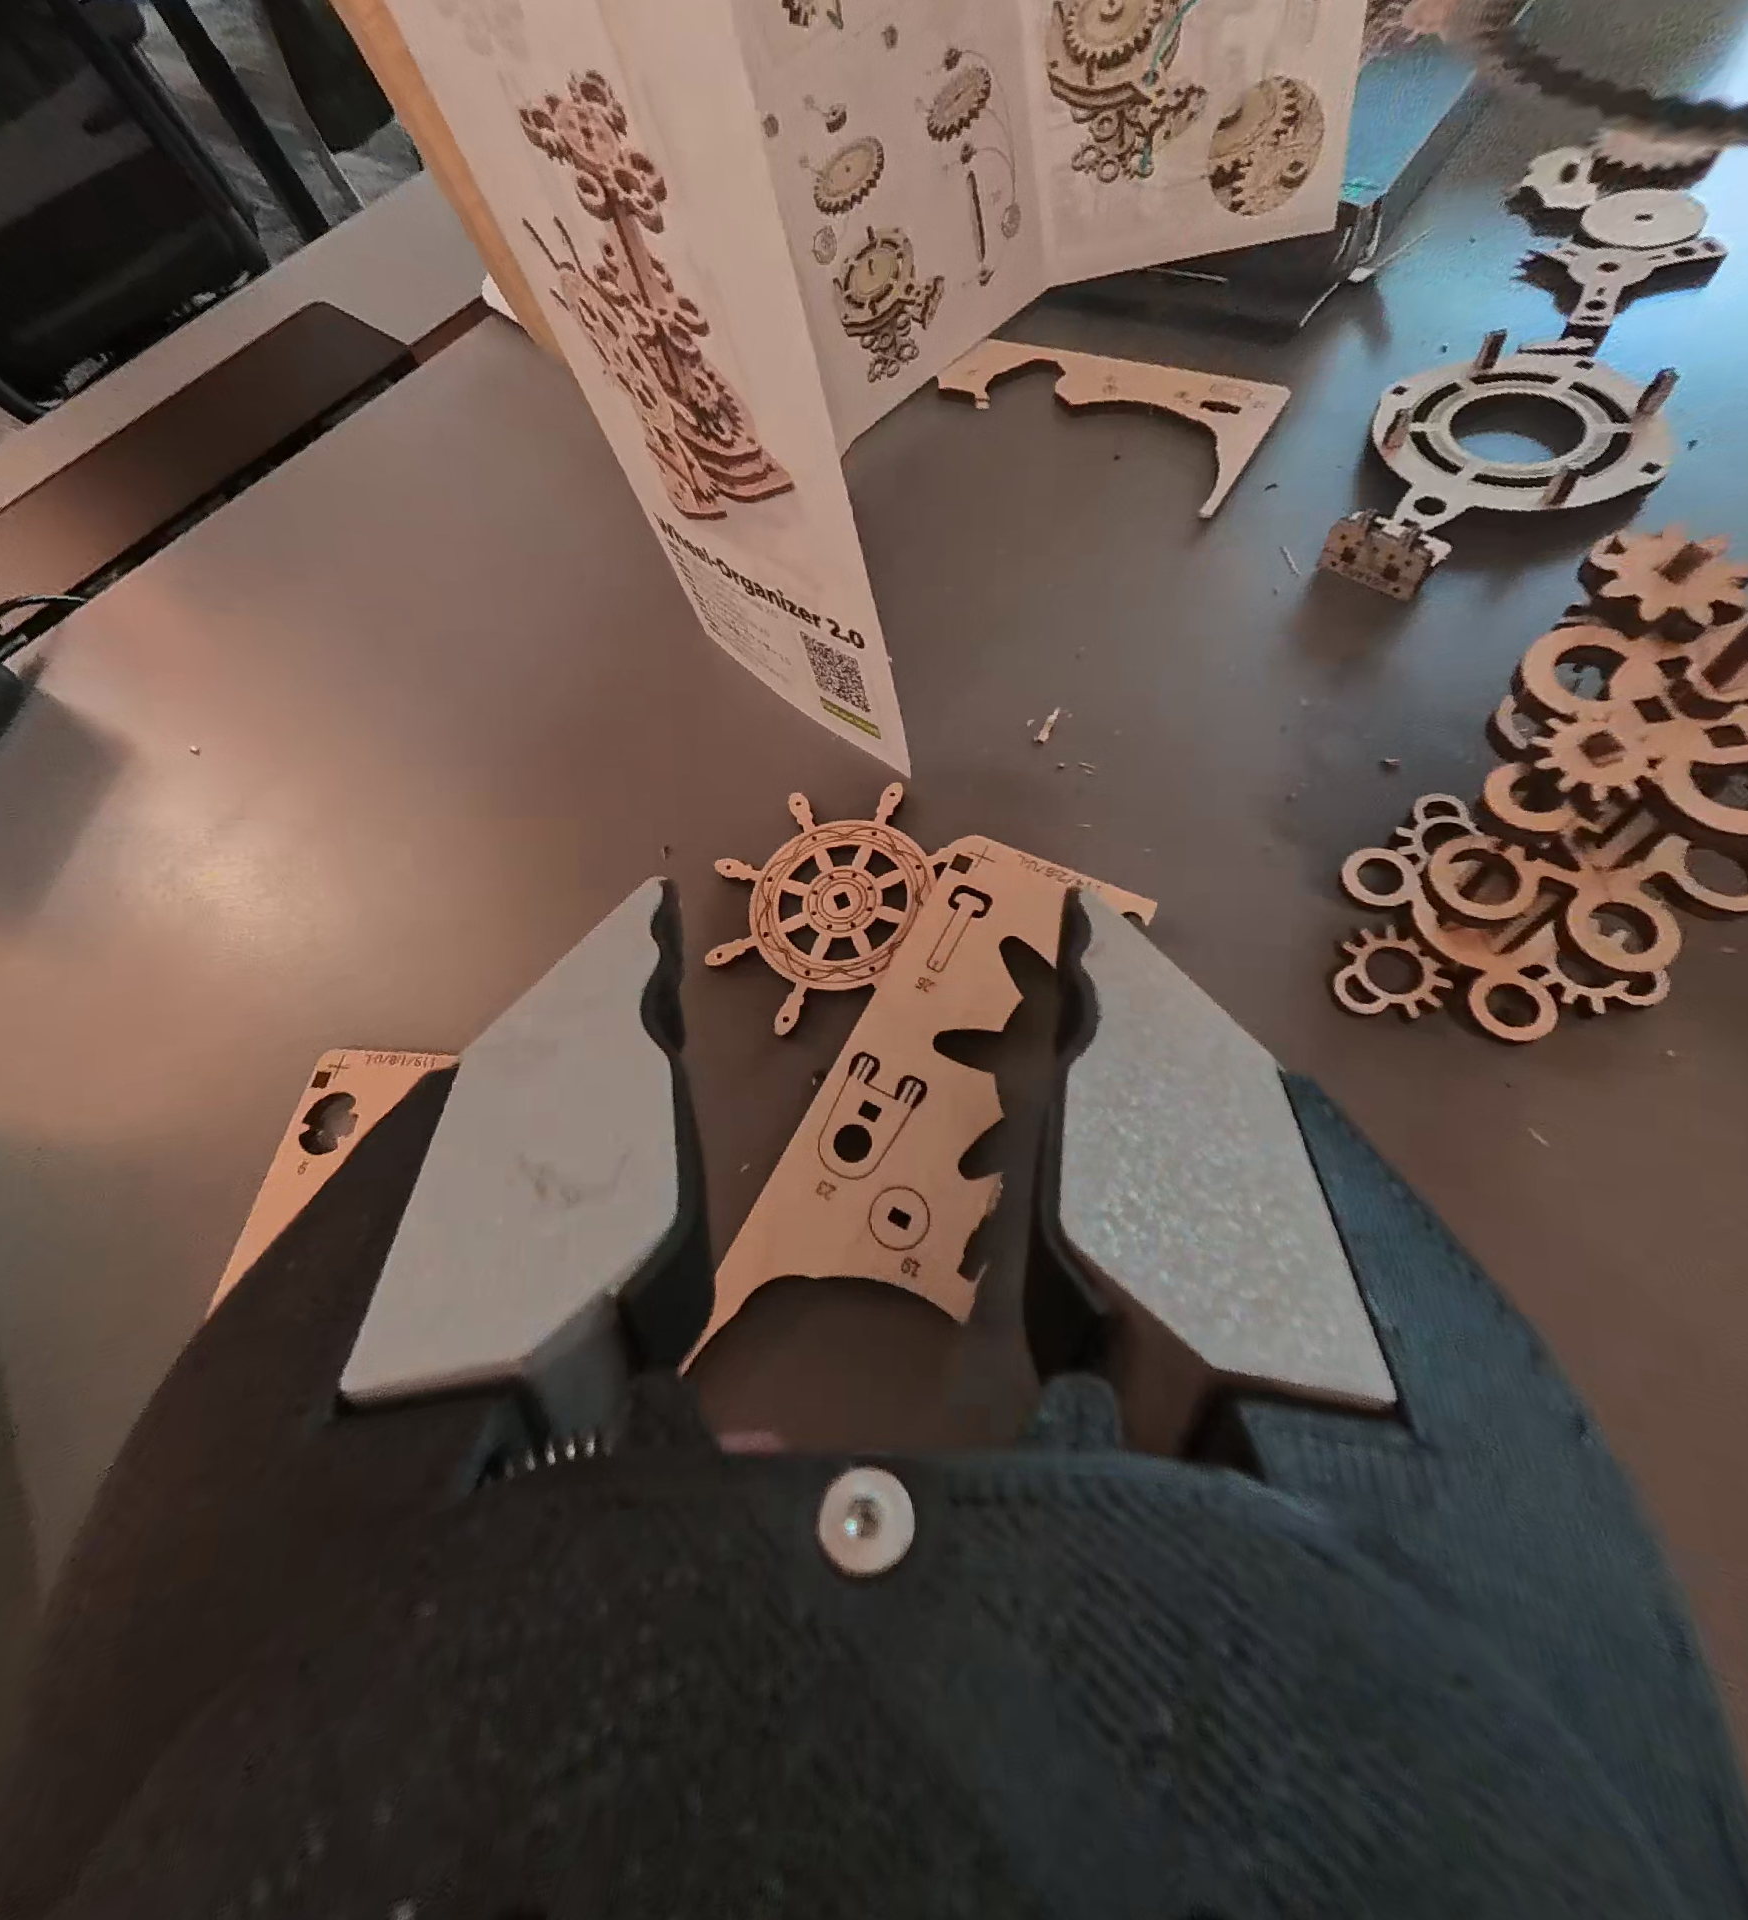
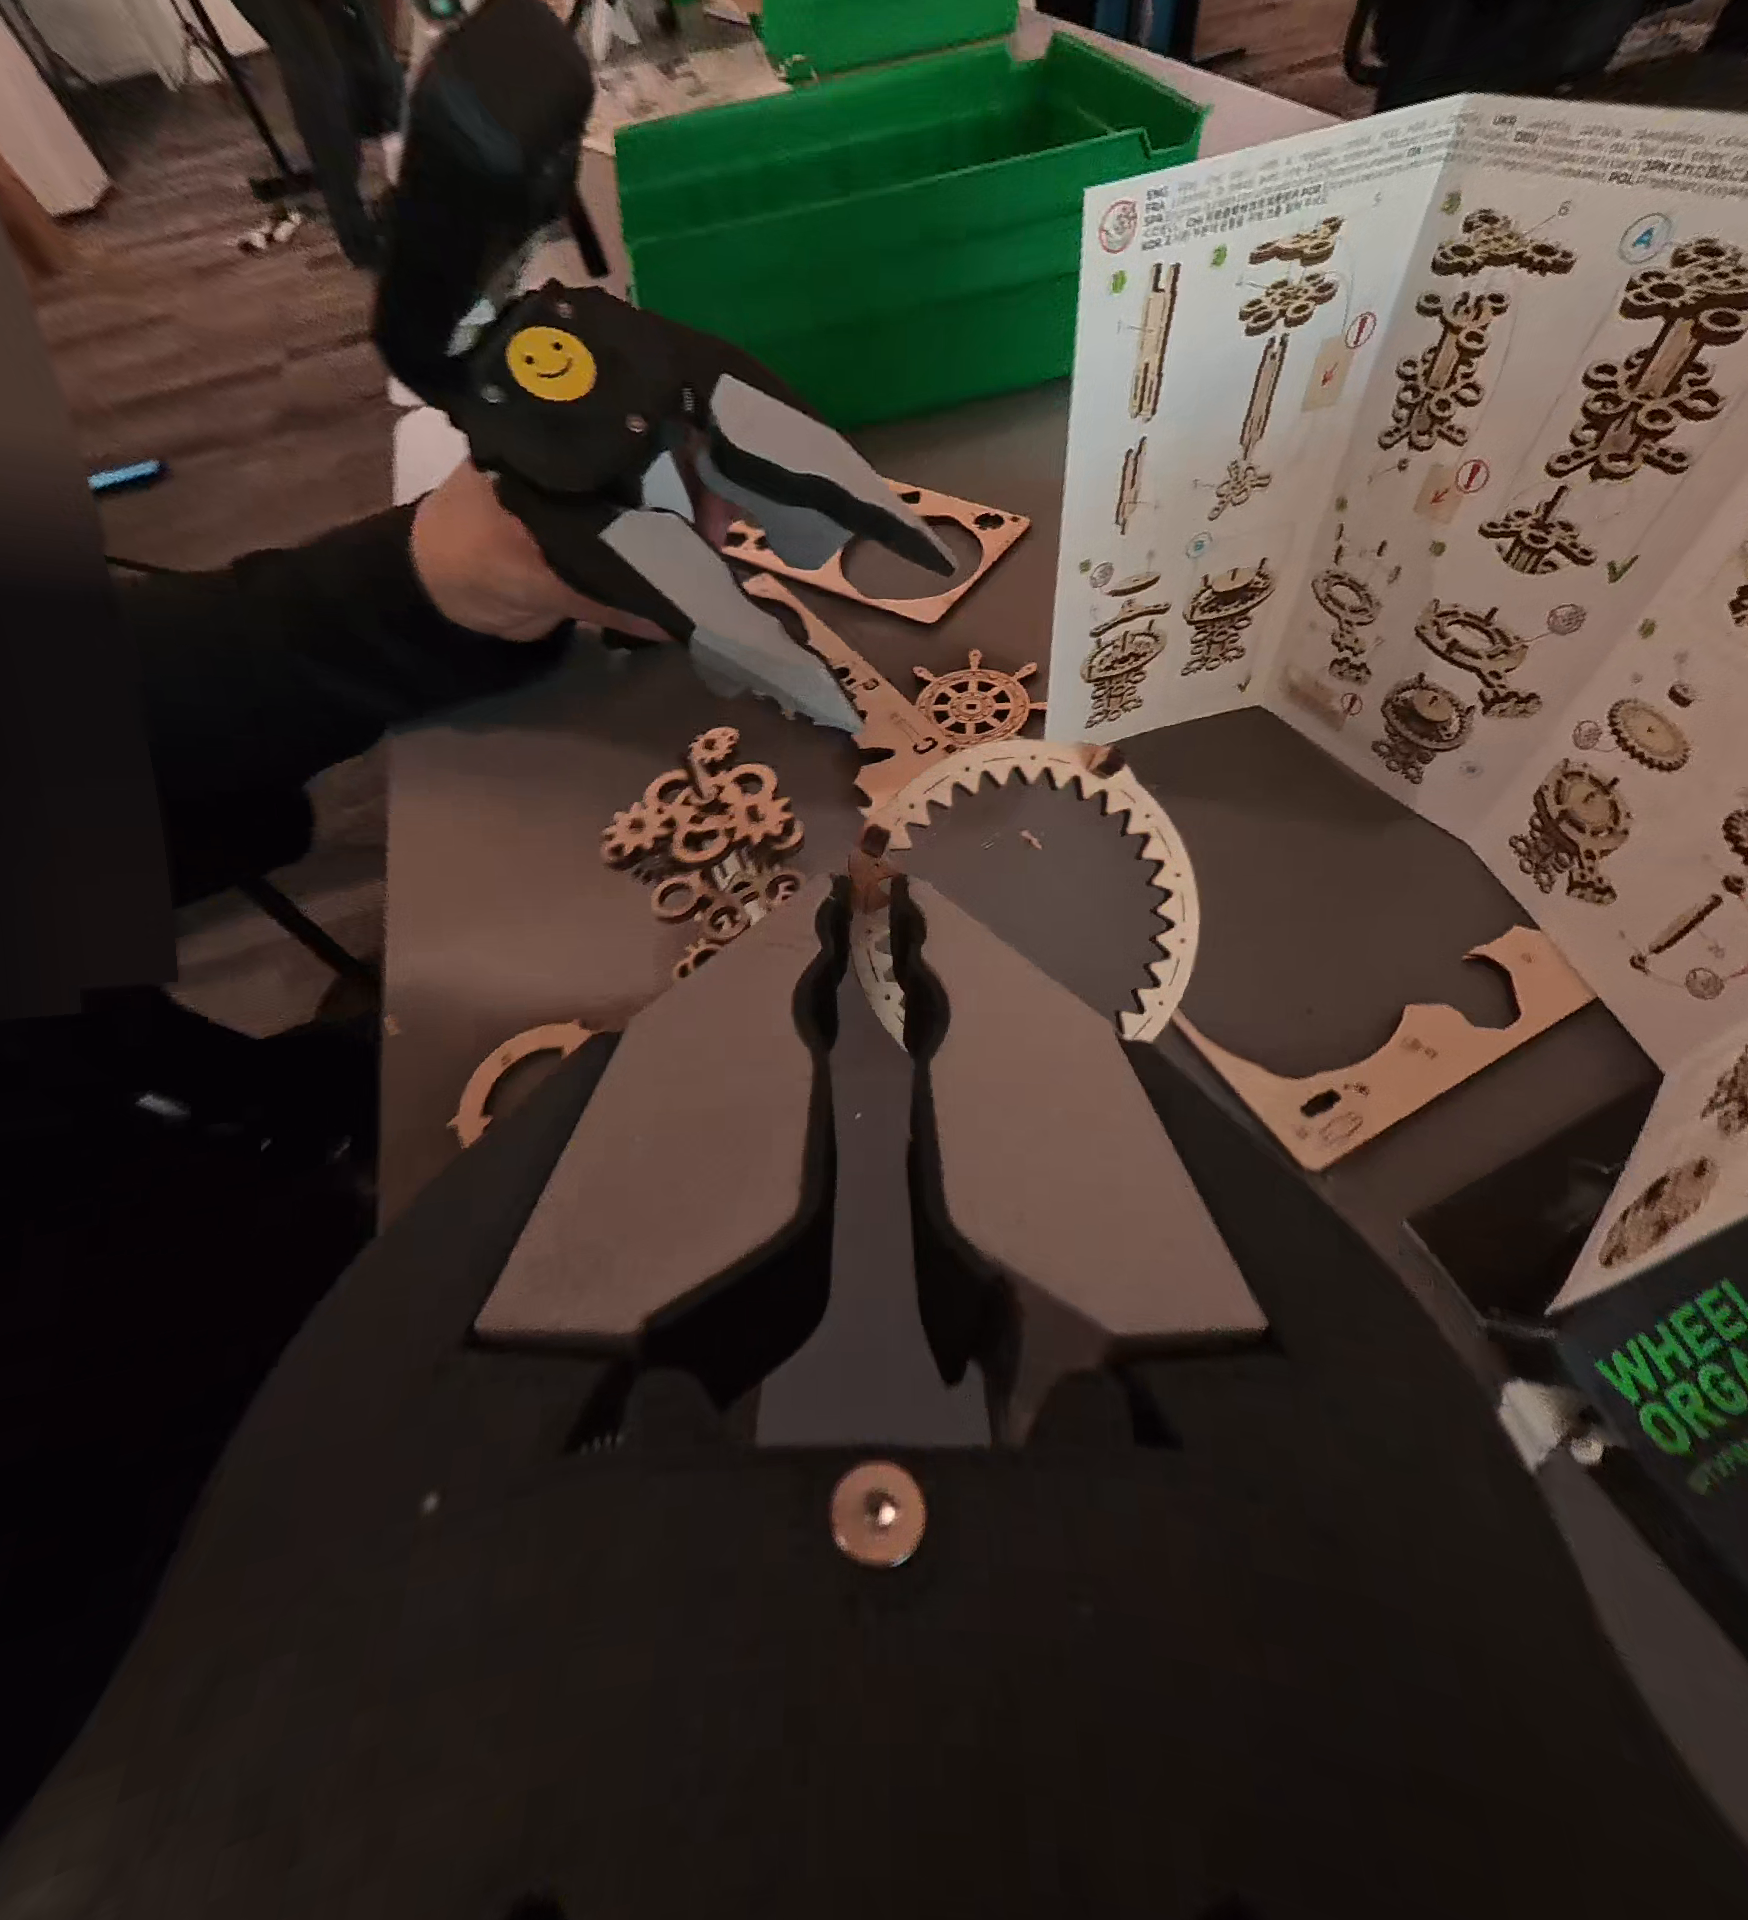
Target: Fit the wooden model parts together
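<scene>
Pale laser-cut plywood is what both tools are dealing with, and the step in hand looks like bringing a picked part toward its mate. Nearest the right camera, the right gripper point(image 2: 865, 899) is pinching the rim of a pale wooden ring gear with inward-pointing teeth point(image 2: 1156, 883), its jaws nearly closed with only the thin rim between the tips, and the ring is hanging clear above the dark grey tabletop point(image 2: 1317, 831). Nearest the left camera, the left gripper point(image 1: 865, 914) is hovering with its jaws spread wide and holding nothing, straddling a flat plywood offcut sheet with gear-shaped cut-outs point(image 1: 885, 1122) lying on the table. Just beyond its tips, a small wooden ship's-wheel piece point(image 1: 834, 914) is lying flat, touching the sheet's edge. Farther right, a stacked cluster of wooden gears and loops on a post point(image 1: 1618, 821) is sitting, and beyond it a flat wooden ring plate with upright tabs point(image 1: 1519, 436). At the back, a folded paper instruction leaflet point(image 1: 735, 343) is standing. Next, the ring probably needs lowering level onto those tabs, with the free gripper steadying the plate.
</scene>
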The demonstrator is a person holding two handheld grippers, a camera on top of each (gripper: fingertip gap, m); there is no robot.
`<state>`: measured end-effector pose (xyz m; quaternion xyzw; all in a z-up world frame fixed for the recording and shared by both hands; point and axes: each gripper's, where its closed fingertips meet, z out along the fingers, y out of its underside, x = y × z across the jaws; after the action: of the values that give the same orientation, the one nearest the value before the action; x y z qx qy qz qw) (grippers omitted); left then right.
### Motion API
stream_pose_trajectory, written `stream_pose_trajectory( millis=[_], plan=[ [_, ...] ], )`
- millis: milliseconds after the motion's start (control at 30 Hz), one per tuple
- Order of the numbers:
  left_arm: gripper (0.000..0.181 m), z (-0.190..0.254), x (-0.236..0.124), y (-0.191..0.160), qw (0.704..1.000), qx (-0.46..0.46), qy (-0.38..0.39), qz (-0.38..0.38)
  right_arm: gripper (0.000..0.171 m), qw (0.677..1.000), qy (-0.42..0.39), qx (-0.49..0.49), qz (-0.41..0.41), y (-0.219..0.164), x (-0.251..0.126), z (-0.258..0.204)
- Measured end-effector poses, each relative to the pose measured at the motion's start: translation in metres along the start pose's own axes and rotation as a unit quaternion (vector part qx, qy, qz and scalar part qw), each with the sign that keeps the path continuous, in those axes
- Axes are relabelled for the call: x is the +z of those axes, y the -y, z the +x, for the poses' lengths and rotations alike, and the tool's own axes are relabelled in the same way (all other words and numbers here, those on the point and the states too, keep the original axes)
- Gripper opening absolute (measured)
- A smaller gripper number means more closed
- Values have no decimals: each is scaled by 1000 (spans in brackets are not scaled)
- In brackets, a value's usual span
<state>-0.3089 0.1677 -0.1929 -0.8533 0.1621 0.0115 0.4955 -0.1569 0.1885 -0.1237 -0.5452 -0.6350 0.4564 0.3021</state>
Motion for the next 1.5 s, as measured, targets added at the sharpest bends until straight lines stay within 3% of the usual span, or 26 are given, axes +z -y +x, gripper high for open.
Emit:
stream_pose_trajectory(
  millis=[33,200,767,1500],
  plan=[
    [70,0,0,0,1000,-1,0,1,4,1000,-2,-2,2,-2,-6,-1],
    [71,-2,0,-1,1000,-10,-1,-2,4,1000,-20,3,16,-11,-21,0],
    [69,-5,-1,-2,1000,-15,3,-1,4,996,-58,-38,-49,-19,-17,-23],
    [68,-6,-3,-1,1000,-16,5,1,4,996,-56,-34,-53,-15,-10,-31]
  ],
)
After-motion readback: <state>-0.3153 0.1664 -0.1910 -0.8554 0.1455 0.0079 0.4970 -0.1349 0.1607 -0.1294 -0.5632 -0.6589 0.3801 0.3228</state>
